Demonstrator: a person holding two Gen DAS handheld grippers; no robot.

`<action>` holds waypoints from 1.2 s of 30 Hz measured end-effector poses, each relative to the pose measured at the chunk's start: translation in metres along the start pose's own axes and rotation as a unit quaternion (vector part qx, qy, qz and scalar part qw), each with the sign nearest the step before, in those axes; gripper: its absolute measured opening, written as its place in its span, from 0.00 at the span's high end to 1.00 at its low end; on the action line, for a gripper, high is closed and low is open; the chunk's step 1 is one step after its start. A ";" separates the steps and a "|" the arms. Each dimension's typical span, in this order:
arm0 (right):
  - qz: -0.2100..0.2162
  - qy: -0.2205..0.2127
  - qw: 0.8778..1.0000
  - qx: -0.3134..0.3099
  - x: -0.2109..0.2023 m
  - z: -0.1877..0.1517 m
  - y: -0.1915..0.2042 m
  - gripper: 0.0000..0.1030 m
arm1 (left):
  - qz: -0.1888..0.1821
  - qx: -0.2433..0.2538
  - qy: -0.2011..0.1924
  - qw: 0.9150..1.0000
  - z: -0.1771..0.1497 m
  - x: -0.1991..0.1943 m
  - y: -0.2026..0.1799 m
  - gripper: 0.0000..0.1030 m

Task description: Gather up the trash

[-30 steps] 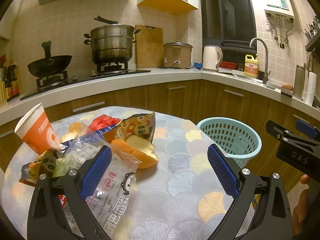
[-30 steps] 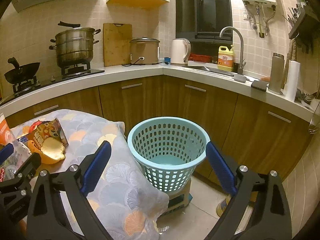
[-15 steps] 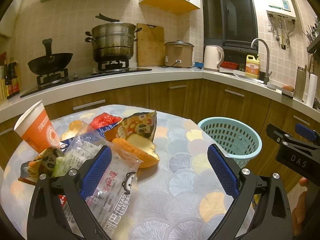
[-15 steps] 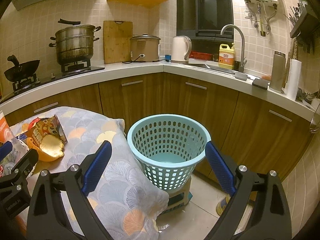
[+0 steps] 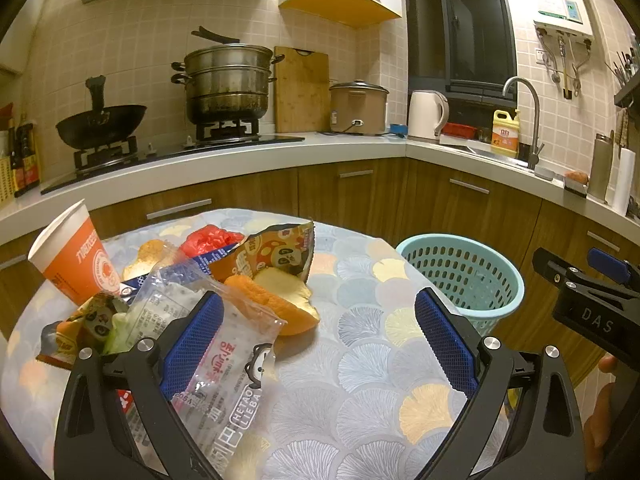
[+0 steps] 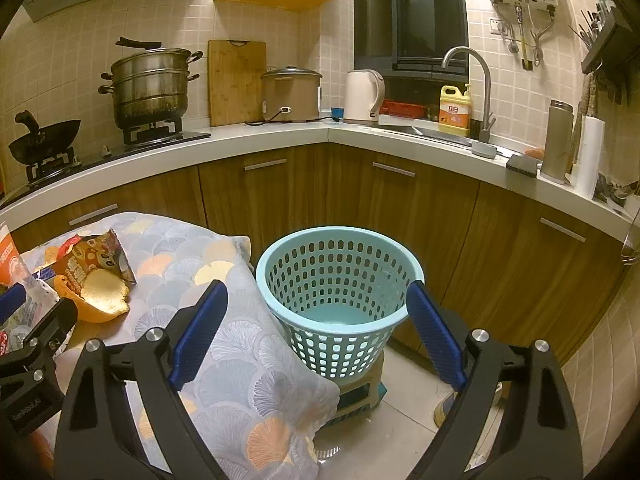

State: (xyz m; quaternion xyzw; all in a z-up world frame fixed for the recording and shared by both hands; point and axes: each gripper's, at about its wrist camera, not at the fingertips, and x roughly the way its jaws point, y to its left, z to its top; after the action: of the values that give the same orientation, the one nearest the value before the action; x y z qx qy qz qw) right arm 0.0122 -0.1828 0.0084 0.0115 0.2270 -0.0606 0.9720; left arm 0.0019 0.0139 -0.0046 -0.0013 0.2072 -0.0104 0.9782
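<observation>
At the far left of the left wrist view, an orange paper cup [image 5: 72,258] stands tilted on the cloth-covered counter [image 5: 360,364]. Just beside its base lies a small crumpled panda-print wrapper [image 5: 82,326]. Next comes a clear plastic bag [image 5: 216,344] with printed lettering, spread flat and reaching toward the camera; the left finger of the left claw [image 5: 316,344] sits over it. Behind the bag are a bit of red plastic [image 5: 210,238] and a torn orange snack packet [image 5: 272,250] standing open. An orange peel [image 5: 280,304] lies against the packet's front, touching the clear bag's edge. The left claw is spread wide, its blue pads well apart with nothing between them, hovering above the trash pile and the bare cloth.

Further right, beyond the counter's edge, a light blue perforated basket [image 5: 464,276] stands lower down, near the wooden cabinets. At the far right edge, part of the other tool shows.

In the right wrist view, the peel [image 6: 100,296] and the packet [image 6: 88,260] sit at the left on the draped cloth [image 6: 224,340]. The basket [image 6: 340,280] stands just beside the cloth's hanging edge, raised on a small stool [image 6: 360,390] on the tiled floor, and looks empty. The right claw [image 6: 316,340] is also spread wide and holds nothing, framing the basket's near side.
</observation>
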 end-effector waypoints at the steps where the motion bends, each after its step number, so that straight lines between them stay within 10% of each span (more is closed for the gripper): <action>1: 0.000 0.000 1.000 0.000 0.000 0.000 0.000 0.16 | 0.000 -0.001 0.000 1.000 -0.001 0.000 0.001 0.09; 20: 0.006 0.004 1.000 0.001 0.000 0.000 0.000 0.17 | 0.001 -0.003 0.000 1.000 -0.002 0.000 0.002 0.09; 36: 0.027 0.012 1.000 0.000 0.003 0.003 0.004 0.37 | 0.038 -0.015 -0.014 0.999 0.000 -0.036 0.012 0.09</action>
State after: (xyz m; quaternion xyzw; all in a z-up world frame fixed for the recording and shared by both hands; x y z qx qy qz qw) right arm 0.0165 -0.1788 0.0099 0.0184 0.2377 -0.0341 0.9706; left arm -0.0308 0.0263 0.0095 -0.0086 0.1933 0.0296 0.9807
